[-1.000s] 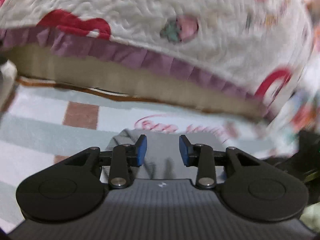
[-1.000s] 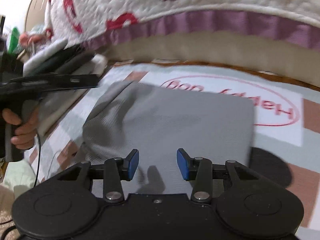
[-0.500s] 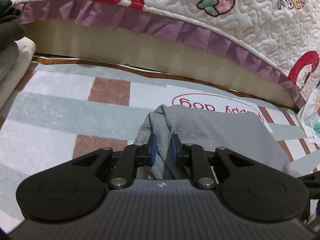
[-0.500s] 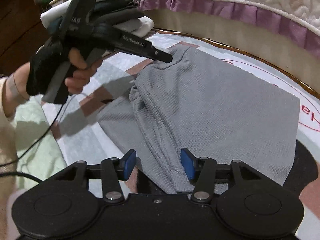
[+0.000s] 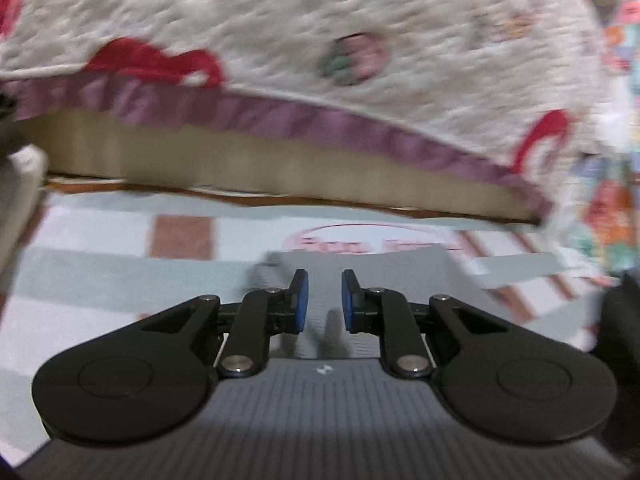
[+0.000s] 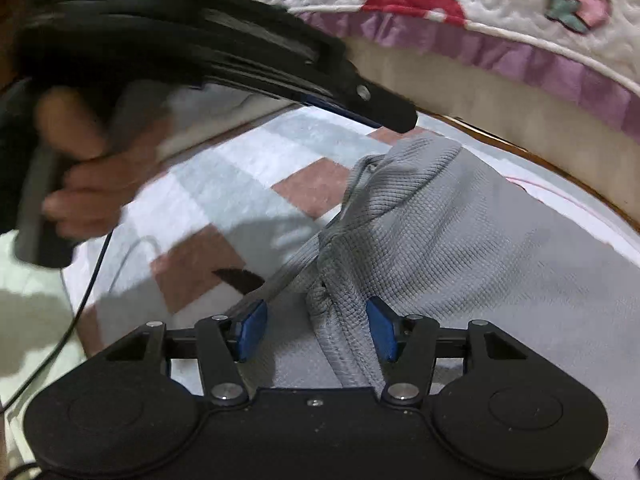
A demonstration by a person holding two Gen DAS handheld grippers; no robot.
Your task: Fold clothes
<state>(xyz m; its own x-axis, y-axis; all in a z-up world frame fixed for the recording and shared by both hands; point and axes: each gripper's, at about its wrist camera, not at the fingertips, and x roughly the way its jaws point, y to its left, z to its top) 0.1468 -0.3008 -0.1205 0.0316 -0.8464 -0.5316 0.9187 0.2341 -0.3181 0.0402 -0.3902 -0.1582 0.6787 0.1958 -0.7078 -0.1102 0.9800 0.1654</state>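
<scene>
A grey waffle-knit garment [image 6: 480,260] lies on a striped rug [image 6: 240,168], bunched into a ridge along its left side. My right gripper [image 6: 316,316] straddles that ridge. Its jaws are opening, and the left pad [image 6: 252,326] stands clear of the cloth. In the right wrist view my left gripper [image 6: 396,118] reaches in from the upper left with its tip at the garment's raised far corner. In the blurred left wrist view the left gripper [image 5: 325,296] stands narrow over the garment [image 5: 400,276], with grey cloth filling the gap.
A bed with a white quilt with red shapes and a purple frill [image 5: 280,20] runs just beyond the rug [image 5: 100,272]. A pale folded pile [image 5: 18,184] sits at the left edge. A person's hand [image 6: 88,184] holds the left gripper, and a thin cable [image 6: 92,280] trails beneath it.
The left jaws narrowed onto the garment's corner, and that hand then swung back. The right jaws widened and moved in over the bunched ridge.
</scene>
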